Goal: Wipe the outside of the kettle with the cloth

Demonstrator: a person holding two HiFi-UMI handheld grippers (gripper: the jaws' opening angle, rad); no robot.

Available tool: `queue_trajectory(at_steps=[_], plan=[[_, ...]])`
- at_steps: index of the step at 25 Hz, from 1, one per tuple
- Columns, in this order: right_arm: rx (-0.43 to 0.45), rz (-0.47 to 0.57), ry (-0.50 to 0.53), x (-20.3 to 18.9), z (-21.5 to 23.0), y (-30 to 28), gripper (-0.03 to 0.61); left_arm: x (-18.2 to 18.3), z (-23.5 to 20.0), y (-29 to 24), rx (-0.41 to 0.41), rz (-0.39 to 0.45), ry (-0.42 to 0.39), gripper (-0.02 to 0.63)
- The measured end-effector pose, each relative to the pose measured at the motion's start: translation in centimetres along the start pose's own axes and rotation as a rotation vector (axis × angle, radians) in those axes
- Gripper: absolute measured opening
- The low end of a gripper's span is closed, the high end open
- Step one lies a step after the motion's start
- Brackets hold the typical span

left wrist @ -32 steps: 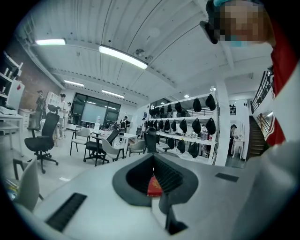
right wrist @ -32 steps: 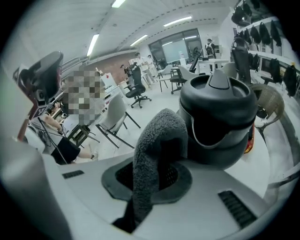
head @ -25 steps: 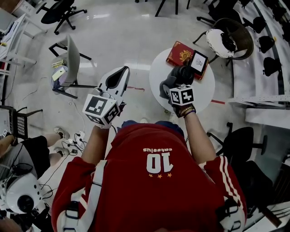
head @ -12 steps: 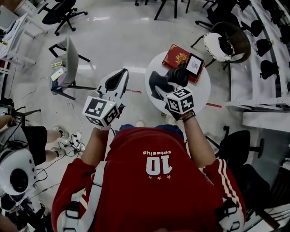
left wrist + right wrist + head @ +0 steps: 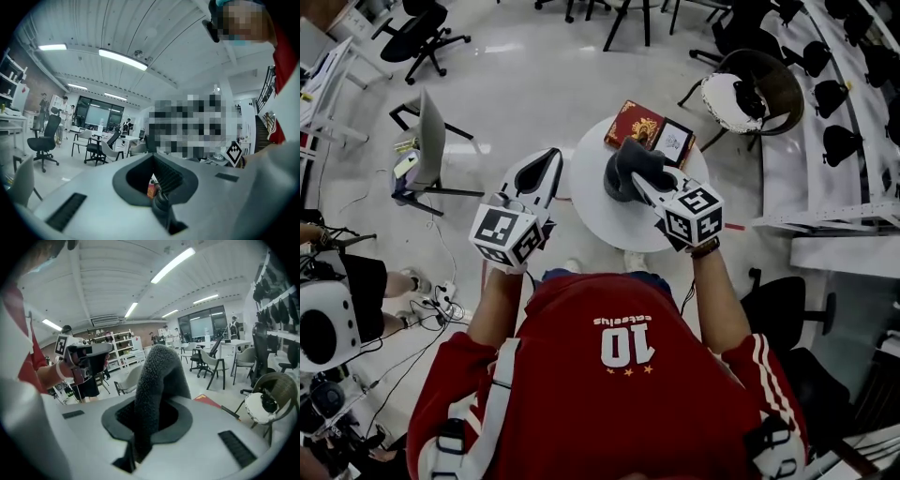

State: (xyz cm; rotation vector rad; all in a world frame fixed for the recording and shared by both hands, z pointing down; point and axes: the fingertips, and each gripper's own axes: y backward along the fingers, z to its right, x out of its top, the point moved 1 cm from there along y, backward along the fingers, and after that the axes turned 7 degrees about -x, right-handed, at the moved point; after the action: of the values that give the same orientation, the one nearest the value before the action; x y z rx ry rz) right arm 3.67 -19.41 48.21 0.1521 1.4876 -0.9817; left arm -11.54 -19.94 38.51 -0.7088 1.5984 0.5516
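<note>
The right gripper (image 5: 645, 181) has its jaws closed tight on the cloth (image 5: 157, 376); the cloth is dark grey with a nubbly, looped pile; it rises out of the hollow between the jaws, humps over beyond the tips and falls back in a thick fold; its lower end is lost in the shadow of the seam where the jaws meet. The left gripper (image 5: 551, 159) has its smooth pale-grey jaws brought together with nothing pinched; a teardrop-shaped hollow lined with ribbed black pads stays between them; through it shows a scrap of red-orange, too small to tell. Under and beyond both sets of tips lies a round white table (image 5: 600, 217); past the cloth from the right jaws sits a red book (image 5: 636, 122) with a gold ornament, its lettering unreadable; touching it lies a dark-framed panel (image 5: 674, 142) with a pale face and marks too fine to read. Each gripper carries a marker cube (image 5: 508, 232) of black-and-white squares; the red shirt (image 5: 581, 394) bears a white "10".
</note>
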Motion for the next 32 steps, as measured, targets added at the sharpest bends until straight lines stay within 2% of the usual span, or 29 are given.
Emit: queue_trajectory(at_steps=[7, 15, 23, 32], plan=[[-0.052, 0.025, -0.001, -1.4, 7.3, 3.9, 0.049, -0.4, 3.6, -4.2, 0.013, -0.010, -0.012, 0.008], [-0.064, 0.013, 0.075, -6.1, 13.0, 3.7, 0.049, -0.8, 6.4, -7.4, 0.064, -0.024, -0.028, 0.008], [0.009, -0.029, 0.185, -12.0, 15.1, -0.4, 0.049, -2.2, 8.1, -7.7, 0.175, -0.062, -0.038, 0.008], [0.035, -0.030, 0.203, -15.3, 16.5, -4.8, 0.048, -3.1, 8.9, -6.7, 0.286, -0.090, -0.039, 0.008]])
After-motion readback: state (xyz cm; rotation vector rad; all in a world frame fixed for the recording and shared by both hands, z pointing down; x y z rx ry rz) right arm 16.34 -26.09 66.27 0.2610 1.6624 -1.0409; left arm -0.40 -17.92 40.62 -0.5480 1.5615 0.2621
